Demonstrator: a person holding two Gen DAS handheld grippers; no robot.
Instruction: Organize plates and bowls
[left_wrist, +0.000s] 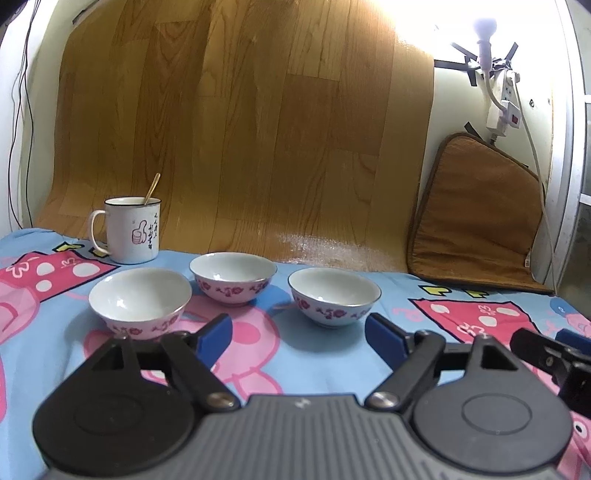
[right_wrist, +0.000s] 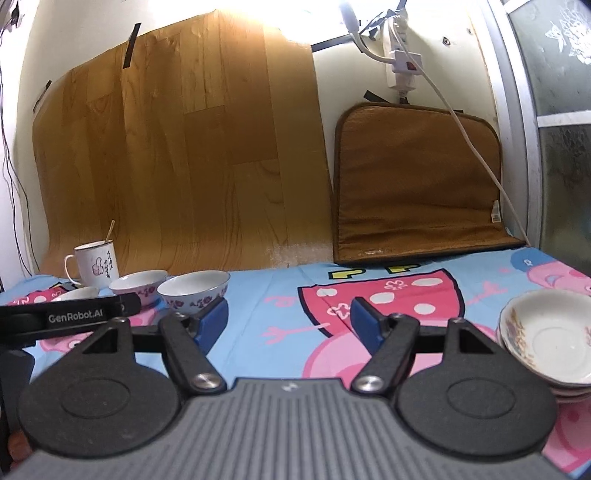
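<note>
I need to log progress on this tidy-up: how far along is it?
Barely begun. Already done: the plates sit stacked at the right. In hand: nothing; the left tool and right tool are both open and empty. Left: three bowls, left, middle and right, stand apart on the cloth, unstacked.

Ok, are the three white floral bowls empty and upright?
Yes. The left bowl, middle bowl and right bowl stand rim-up on the blue cartoon cloth, white interiors bare in the left wrist view.
</note>
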